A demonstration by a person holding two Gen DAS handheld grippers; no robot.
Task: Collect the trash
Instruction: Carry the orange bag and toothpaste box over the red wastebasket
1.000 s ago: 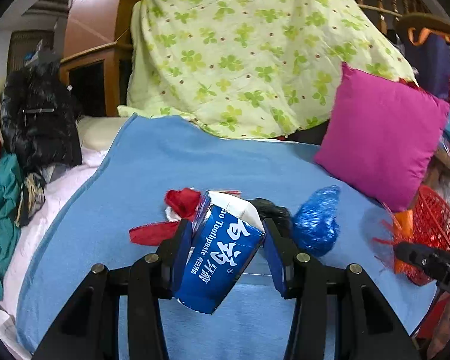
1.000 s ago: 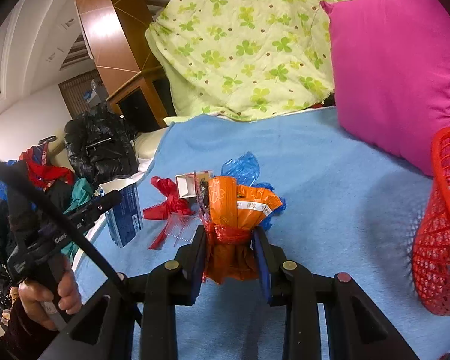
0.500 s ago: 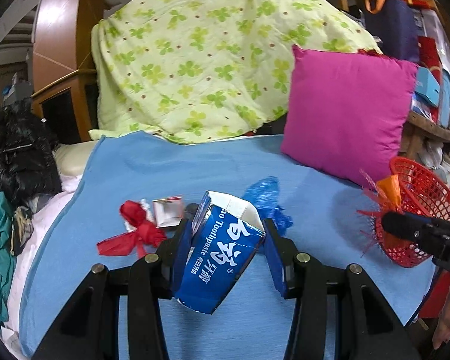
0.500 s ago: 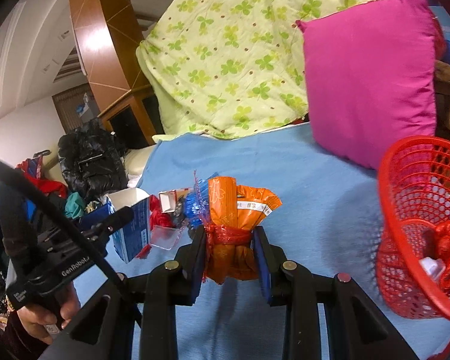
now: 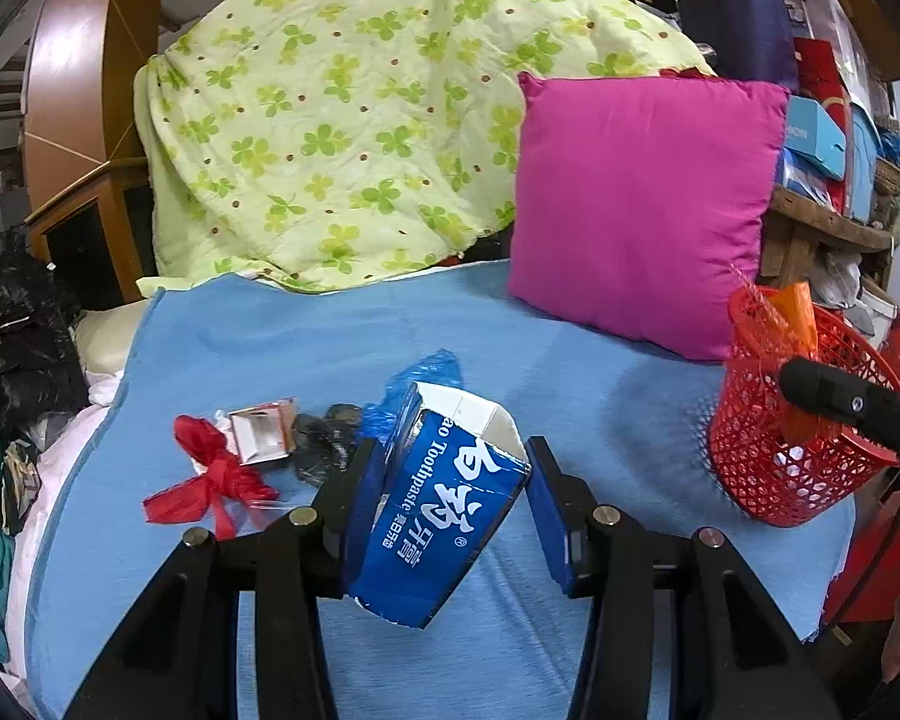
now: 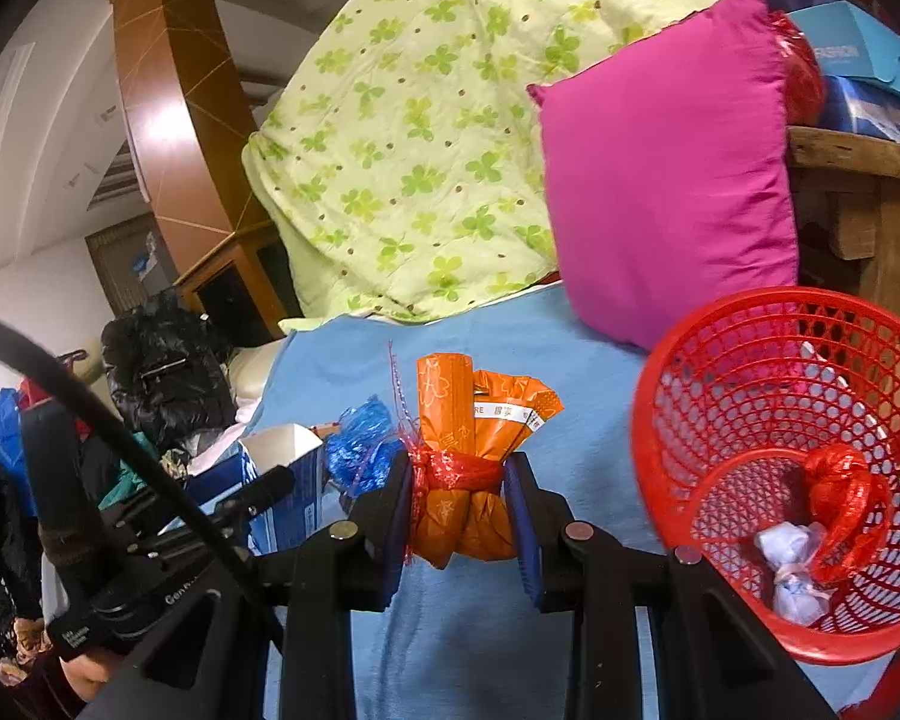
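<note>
My left gripper (image 5: 453,498) is shut on a blue toothpaste box (image 5: 432,516) and holds it above the blue blanket (image 5: 270,324). My right gripper (image 6: 459,516) is shut on an orange wrapper bundle (image 6: 462,450) tied with red plastic, just left of the red mesh basket (image 6: 720,360). The basket holds a red wad (image 6: 840,486) and a white wad (image 6: 792,570). In the left wrist view the basket (image 5: 768,480) stands at the right with the orange bundle (image 5: 801,312) at its rim. A red bow (image 5: 210,474), a small open box (image 5: 264,432), black scrap (image 5: 324,450) and blue plastic (image 5: 420,378) lie on the blanket.
A magenta pillow (image 5: 642,204) leans at the back right, and a green clover quilt (image 5: 360,120) is piled behind. Black and teal clothes (image 5: 12,324) lie off the left edge. Cluttered wooden shelves (image 5: 834,180) stand right of the basket.
Both grippers have swung right with their loads. The red basket has come closer in the right wrist view and further into the left wrist view.
</note>
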